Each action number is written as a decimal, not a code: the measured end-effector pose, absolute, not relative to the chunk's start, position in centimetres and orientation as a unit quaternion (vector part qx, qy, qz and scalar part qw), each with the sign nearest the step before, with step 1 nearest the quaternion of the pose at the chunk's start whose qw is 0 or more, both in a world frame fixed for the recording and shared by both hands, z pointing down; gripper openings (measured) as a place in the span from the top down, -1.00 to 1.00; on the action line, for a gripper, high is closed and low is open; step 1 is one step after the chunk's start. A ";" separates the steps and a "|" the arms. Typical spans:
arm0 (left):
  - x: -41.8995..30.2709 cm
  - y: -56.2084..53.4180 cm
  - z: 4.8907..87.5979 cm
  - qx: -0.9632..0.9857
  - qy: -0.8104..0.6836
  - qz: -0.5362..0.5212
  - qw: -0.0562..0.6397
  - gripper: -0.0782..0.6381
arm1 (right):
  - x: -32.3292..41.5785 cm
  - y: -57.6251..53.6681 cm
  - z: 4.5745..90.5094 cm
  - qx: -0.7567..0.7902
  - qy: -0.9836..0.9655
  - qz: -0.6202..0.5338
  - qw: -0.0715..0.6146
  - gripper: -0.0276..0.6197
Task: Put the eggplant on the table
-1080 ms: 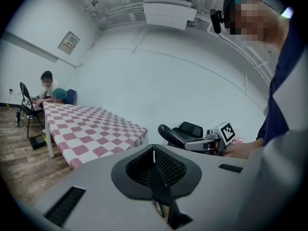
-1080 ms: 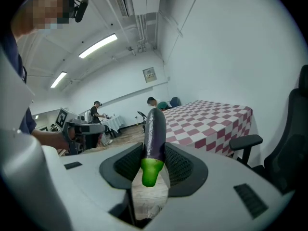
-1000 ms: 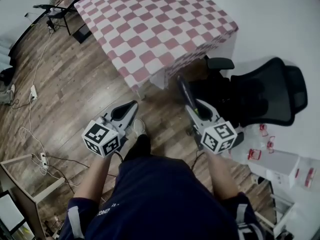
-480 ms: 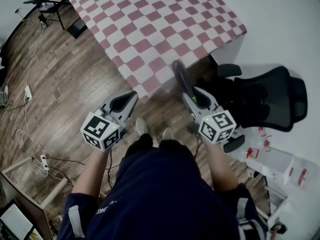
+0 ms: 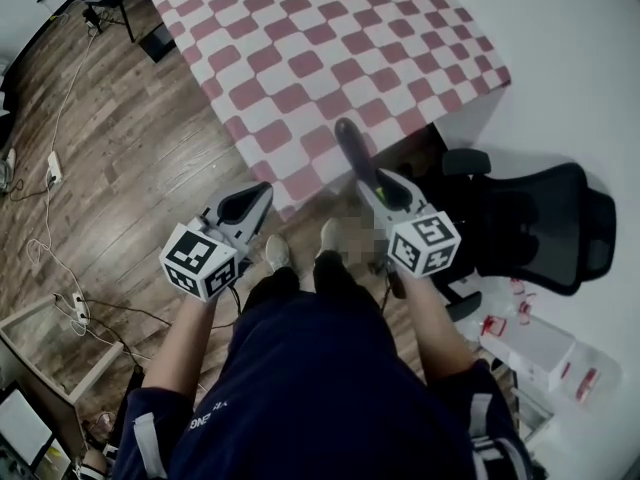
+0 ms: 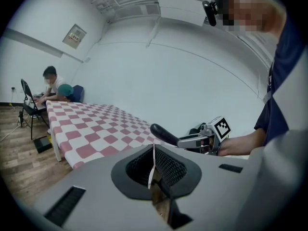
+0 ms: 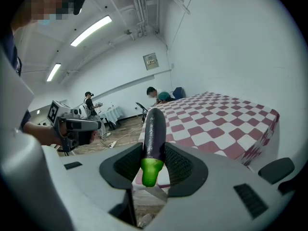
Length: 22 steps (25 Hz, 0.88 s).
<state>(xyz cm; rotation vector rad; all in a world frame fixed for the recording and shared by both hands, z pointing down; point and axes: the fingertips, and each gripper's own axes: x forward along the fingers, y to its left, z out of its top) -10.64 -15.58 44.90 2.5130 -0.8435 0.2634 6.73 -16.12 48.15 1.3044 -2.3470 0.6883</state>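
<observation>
Between the pads of the right claw, its own view shows a long dark-purple eggplant clamped above its green stem; left claw closed, empty

Far end of table off-frame.

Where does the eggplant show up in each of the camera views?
Head view: eggplant right of centre, sticking out of the right gripper toward the checked table.
Left gripper view: centre, just above the jaws, dark tip pointing left.
Right gripper view: centre, clamped between the jaws, green stem nearest.
Shared landmark: the checked table.
</observation>
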 end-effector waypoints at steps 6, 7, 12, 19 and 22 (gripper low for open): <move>-8.8 -17.5 46.0 0.903 -0.328 0.119 0.250 0.69 | 8.9 -19.9 51.3 0.441 -0.836 0.251 0.207 0.45; -8.3 -17.9 46.2 0.901 -0.331 0.122 0.252 0.69 | 9.4 -20.7 51.9 0.439 -0.837 0.252 0.210 0.45; -5.7 -19.6 46.8 0.892 -0.347 0.129 0.259 0.69 | 11.9 -24.3 55.2 0.424 -0.837 0.258 0.230 0.45; -3.7 -20.8 48.2 0.876 -0.368 0.141 0.276 0.69 | 14.7 -28.4 59.5 0.420 -0.829 0.265 0.256 0.45; -3.4 -21.0 48.8 0.870 -0.375 0.147 0.283 0.69 | 15.6 -29.7 61.2 0.424 -0.822 0.268 0.270 0.45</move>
